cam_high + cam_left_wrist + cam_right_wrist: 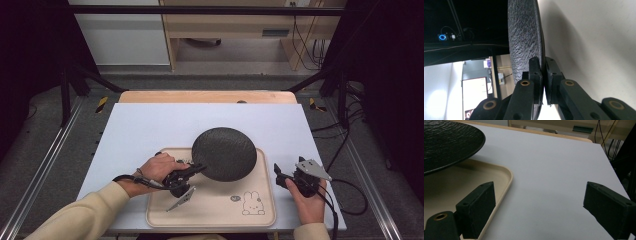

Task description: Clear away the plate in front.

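Plate [225,153], dark w/ rough textured surface, is held up over the far half of the beige tray [210,210], tilted, not resting flat as far as the high view shows. Left gripper [196,168] has it by the near-left rim: in the left gripper view both jaws are pinched on the edge of the plate [524,37], one pad each side, only a shallow bite at the rim. Tray sits on the white table [140,125] near the front edge, bunny print [253,204] at its near-right corner. Right gripper [278,176] rests just right of the tray, jaws wide apart, nothing between them; its own view looks over bare table w/ the tray corner [504,176] beside one jaw.

Risk, imo: whole plate hangs off one small rim grip, so weight could lever it out or let it swivel in the pads, dropping onto the tray. A fast wrist turn would make that worse. Right gripper is near enough to support the far rim.
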The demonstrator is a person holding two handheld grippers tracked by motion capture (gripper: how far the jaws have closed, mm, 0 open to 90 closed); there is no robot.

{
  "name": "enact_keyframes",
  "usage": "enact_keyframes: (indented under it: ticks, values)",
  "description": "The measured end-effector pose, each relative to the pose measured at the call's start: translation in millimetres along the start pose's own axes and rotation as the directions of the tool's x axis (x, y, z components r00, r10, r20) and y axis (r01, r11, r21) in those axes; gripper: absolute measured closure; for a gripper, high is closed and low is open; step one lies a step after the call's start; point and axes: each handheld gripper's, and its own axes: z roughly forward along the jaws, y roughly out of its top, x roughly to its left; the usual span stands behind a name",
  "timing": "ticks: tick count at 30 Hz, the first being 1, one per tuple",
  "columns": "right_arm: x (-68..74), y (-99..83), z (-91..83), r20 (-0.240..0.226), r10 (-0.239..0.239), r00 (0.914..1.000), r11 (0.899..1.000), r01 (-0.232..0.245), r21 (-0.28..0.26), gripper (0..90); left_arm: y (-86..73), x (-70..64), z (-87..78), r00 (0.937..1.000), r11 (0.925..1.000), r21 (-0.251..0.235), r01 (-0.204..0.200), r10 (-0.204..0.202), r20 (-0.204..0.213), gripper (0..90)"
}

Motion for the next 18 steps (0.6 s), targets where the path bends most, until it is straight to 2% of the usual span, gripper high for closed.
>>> enact_keyframes:
  ticks: [6,7,11,18]
  values:
    - [0.2,-0.6,1.1,0.004,-0.009,1.0000,1.000,0.009,0.006,10.6,6.9,-4.0,-6.6,0.9996,0.9996,-0.016,-0.024,0.024,0.015,84.8]
    - [0.2,-0.6,1.2,0.003,-0.009,1.0000,1.000,0.009,0.006,10.6,7.9,-5.1,-7.2,0.9999,0.9996,-0.027,-0.011,0.011,0.007,84.8]
    - [0.1,-0.7,2.0,0.008,-0.010,0.9999,1.000,0.010,0.008,11.0,12.7,-6.0,-11.3,0.9998,0.9992,-0.034,-0.022,0.022,0.002,85.1]
    - [0.0,-0.1,1.8,0.005,-0.010,0.9999,1.000,0.010,0.004,11.5,14.8,-8.0,-9.5,0.9995,0.9988,-0.043,-0.022,0.023,0.022,84.9]
